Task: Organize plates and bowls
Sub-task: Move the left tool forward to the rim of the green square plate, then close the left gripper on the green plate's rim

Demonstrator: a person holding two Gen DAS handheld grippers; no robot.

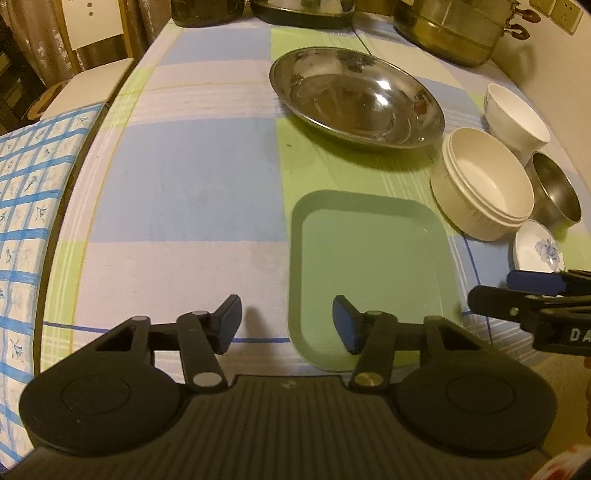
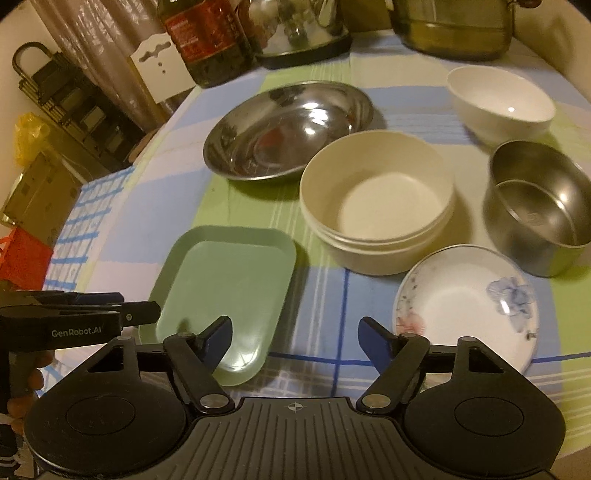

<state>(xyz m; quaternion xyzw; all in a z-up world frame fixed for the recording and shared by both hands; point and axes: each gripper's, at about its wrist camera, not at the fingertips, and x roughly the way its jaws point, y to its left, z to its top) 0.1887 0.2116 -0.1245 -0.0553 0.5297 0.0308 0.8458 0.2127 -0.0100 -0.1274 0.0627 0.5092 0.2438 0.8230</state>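
A pale green rectangular tray (image 1: 369, 266) (image 2: 221, 288) lies near the table's front edge. My left gripper (image 1: 288, 325) is open just above it, with the tray's left rim between its fingers and the pads not touching it. My right gripper (image 2: 295, 341) is open over the cloth between the tray's near right corner and a small flowered saucer (image 2: 465, 306). Behind these stand a cream round container (image 2: 376, 199), a wide steel dish (image 2: 288, 129), a white bowl (image 2: 502, 99) and a steel bowl (image 2: 535, 206). Each gripper shows in the other's view: the right gripper (image 1: 491, 288) and the left gripper (image 2: 140, 303).
A large steel pot (image 1: 454, 33), a dark bottle (image 2: 207, 40) and a kettle (image 2: 303, 33) line the back of the checked tablecloth (image 1: 184, 184). The table's edge runs down the left, beside a blue-checked cushion (image 1: 26, 206).
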